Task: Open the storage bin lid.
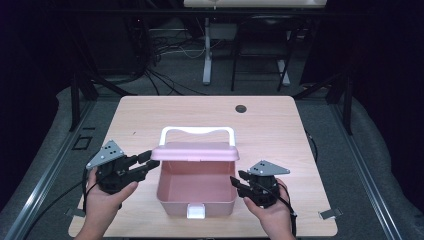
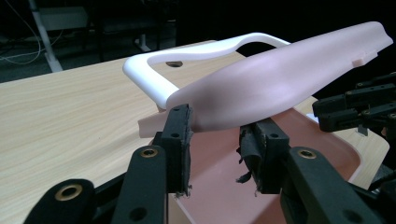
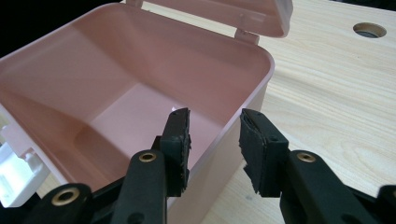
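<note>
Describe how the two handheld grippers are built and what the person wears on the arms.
Both the left gripper and right gripper are black, jointed, with brass-ringed pivots and worn black pads. Each carries a grey triangular plate and trails a black cable. No sleeves show; forearms are bare.

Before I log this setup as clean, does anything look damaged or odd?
Yes: the pads on both grippers are worn. In the left gripper view a torn black flap hangs off one pad; in the right gripper view a pad has ragged, peeling edges. The pink box stands open and empty, and looks intact.
</note>
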A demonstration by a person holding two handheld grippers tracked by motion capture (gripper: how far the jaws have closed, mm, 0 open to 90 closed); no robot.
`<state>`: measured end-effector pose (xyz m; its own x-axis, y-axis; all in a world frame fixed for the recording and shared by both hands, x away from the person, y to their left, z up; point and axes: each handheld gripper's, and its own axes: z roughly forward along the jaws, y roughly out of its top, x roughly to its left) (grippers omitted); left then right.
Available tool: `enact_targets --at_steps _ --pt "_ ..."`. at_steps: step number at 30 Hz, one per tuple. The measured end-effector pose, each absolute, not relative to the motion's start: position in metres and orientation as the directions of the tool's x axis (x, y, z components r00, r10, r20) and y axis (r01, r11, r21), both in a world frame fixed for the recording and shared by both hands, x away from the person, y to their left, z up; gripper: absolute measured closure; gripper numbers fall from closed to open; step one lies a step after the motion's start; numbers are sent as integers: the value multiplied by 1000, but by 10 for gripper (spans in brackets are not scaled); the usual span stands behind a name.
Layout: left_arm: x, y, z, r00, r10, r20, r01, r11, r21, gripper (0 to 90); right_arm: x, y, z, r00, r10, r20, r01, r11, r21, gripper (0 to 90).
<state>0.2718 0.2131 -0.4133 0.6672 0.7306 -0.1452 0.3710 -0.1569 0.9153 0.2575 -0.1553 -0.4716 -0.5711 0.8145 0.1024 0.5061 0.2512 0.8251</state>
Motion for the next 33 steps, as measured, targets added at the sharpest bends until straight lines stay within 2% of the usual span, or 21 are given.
enact_targets --at_steps 7,33 --pt "274 212 -410 663 736 -135 365 -160 917 621 259 -153 -481 -574 809 126 536 255 805 636" --pt "300 209 -401 650 748 -134 348 -136 928 660 258 -151 -485 -574 811 113 524 258 811 629"
